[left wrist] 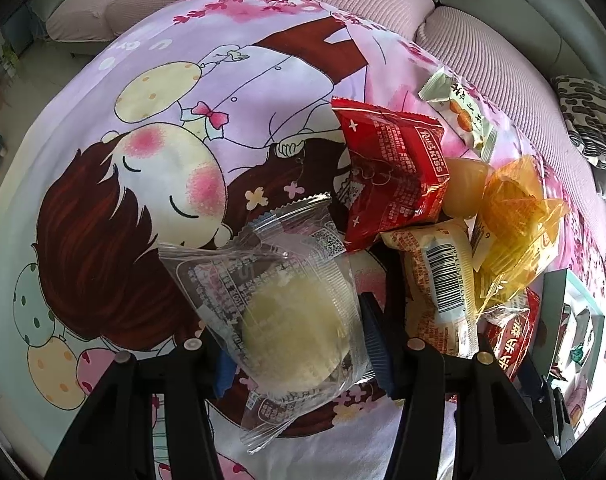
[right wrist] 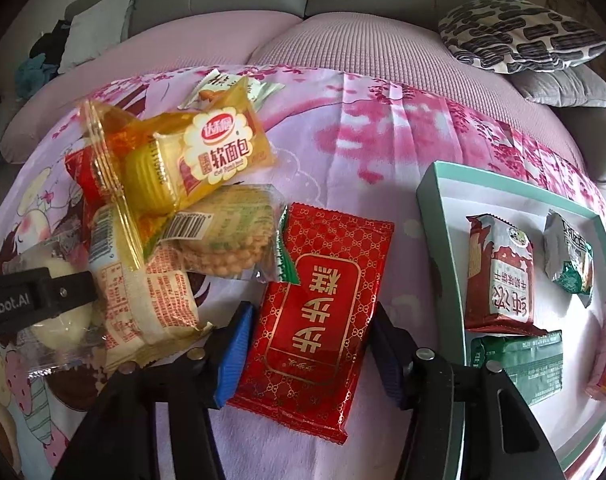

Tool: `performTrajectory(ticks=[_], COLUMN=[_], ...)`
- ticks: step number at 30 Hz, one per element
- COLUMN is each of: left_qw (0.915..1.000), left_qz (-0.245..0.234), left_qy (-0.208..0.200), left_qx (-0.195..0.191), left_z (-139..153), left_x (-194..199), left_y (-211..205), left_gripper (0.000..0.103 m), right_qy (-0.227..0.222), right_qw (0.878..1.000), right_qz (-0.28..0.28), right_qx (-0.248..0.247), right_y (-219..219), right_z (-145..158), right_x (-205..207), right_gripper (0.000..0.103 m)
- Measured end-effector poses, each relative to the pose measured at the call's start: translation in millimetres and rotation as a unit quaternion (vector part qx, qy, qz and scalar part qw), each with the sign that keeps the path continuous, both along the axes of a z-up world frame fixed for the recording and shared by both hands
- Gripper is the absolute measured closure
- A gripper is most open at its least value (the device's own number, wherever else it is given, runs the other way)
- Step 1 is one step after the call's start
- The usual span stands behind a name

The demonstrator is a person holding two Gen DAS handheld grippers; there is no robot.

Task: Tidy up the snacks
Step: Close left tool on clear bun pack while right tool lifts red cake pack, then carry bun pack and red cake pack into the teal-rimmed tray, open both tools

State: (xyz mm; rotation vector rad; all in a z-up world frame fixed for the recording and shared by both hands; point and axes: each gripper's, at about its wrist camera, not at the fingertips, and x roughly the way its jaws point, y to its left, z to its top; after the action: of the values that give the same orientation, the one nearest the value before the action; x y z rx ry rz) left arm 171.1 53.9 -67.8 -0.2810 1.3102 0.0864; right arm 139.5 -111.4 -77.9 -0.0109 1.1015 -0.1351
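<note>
Jaws: left gripper (left wrist: pixel 299 344) clamped on clear bun pack (left wrist: pixel 287 312); right gripper (right wrist: pixel 307 352) astride red pack (right wrist: pixel 317 316), pads seem touching, grip uncertain. Long axis runs w/ fingers. Tray (right wrist: pixel 443 248) just right, nearer right hand.

free: cloth (right wrist: pixel 343 152) left of tray (right wrist: pixel 427 216) | blocked: snack pile (right wrist: pixel 175 200)

Both views wrist-mounted, fisheye, aimed steeply down along the fingers, close above a cartoon-print cloth (left wrist: pixel 151 128). Left view over the cloth's left part, sofa (left wrist: pixel 343 4) beyond. Right view further right, taking in a teal-rimmed tray (right wrist: pixel 435 216). Shared: the snack pile (left wrist: pixel 455 248), red gold-lettered packet (right wrist: pixel 315 312), patterned cushion (right wrist: pixel 519 36).
</note>
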Motion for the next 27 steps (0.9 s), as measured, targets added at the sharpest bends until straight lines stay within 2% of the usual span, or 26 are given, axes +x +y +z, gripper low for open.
performTrajectory(ticks=[10, 18, 23, 27], left_qw=[0.9998, 0.9991, 0.9977, 0.9966], left_qz=[0.003, 0.008, 0.013, 0.016], left_qy=[-0.018, -0.039, -0.064, -0.079], left_qx=[-0.008, -0.013, -0.016, -0.02], left_z=[15.5, 29.1, 45.9, 55.7], left_x=[-4.4, -8.4, -13.6, -14.9], left_y=[4.7, 10.5, 14.3, 12.7], left_gripper=[0.048, 0.049, 0.049, 0.049], right_qy=[-0.004, -0.023, -0.058, -0.062], right_qw=[0.998, 0.997, 0.994, 0.994], right_qz=[-0.024, -0.036, -0.038, -0.041], right_qx=[0.05, 0.072, 0.08, 0.084], right_y=[-17.9, -29.6, -35.1, -38.3], right_z=[12.3, 31.3, 56.4, 63.0], right_x=[-5.0, -14.2, -25.5, -29.9], right_gripper=[0.057, 0.057, 0.057, 0.057])
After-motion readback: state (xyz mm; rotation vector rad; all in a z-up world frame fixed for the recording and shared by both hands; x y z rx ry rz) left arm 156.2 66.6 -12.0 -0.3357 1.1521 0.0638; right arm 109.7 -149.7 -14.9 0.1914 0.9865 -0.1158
